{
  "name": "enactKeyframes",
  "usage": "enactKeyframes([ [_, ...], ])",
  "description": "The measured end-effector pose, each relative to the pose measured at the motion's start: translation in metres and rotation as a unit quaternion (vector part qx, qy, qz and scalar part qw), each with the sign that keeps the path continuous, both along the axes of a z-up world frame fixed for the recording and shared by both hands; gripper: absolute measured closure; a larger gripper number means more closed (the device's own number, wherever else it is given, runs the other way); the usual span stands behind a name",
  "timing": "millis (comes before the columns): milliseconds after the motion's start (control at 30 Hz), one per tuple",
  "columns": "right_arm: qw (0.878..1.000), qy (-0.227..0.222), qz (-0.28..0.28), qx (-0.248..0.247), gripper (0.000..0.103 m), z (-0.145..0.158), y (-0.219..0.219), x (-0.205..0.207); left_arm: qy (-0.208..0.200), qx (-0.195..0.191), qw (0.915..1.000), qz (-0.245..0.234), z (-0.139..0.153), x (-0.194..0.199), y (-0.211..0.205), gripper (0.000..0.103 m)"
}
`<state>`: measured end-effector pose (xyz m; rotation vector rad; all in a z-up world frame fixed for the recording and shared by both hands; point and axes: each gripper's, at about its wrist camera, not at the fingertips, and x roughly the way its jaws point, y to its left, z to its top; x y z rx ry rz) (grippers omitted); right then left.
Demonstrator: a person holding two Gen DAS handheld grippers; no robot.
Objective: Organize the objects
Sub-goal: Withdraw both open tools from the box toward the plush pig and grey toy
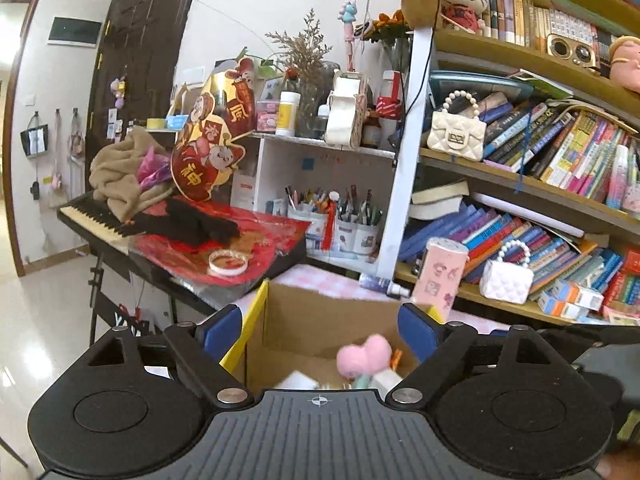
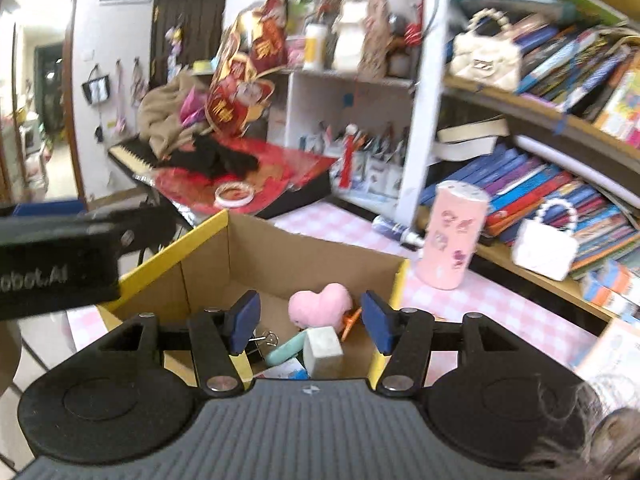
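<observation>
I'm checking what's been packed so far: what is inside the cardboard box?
Inside the cardboard box lie a pink plush heart, a whitish block, a mint-green piece, a binder clip and something orange. The gripper body hides the box's near end.

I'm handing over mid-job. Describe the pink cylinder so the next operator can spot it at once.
Find the open cardboard box on the pink checked tabletop. Just beyond its right corner, in front of the lowest bookshelf, the pink cylinder stands upright. Unlike the white quilted bead-handled purse to its right, it is tall, round, pale-topped, with small pictures on its side.
</observation>
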<state>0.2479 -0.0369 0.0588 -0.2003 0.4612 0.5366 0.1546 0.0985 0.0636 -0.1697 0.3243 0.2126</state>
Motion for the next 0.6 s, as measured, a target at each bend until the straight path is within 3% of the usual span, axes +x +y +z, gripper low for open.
enactKeyframes([
  [233, 0.999, 0.005, -0.046, 0.004, 0.046, -0.011, -0.024, -0.051, 0.037, 0.012, 0.9992, -0.013, -0.026, -0.037, -0.010, 0.015],
  [400, 0.994, 0.035, -0.100, -0.016, 0.043, -0.037, -0.031, -0.085, 0.073, 0.032, 0.9959, -0.041, -0.046, -0.061, -0.022, 0.015],
  [600, 0.987, 0.066, -0.142, -0.022, 0.042, -0.059, -0.042, -0.122, 0.088, 0.047, 0.9933, -0.057, -0.058, -0.086, -0.031, 0.015],
])
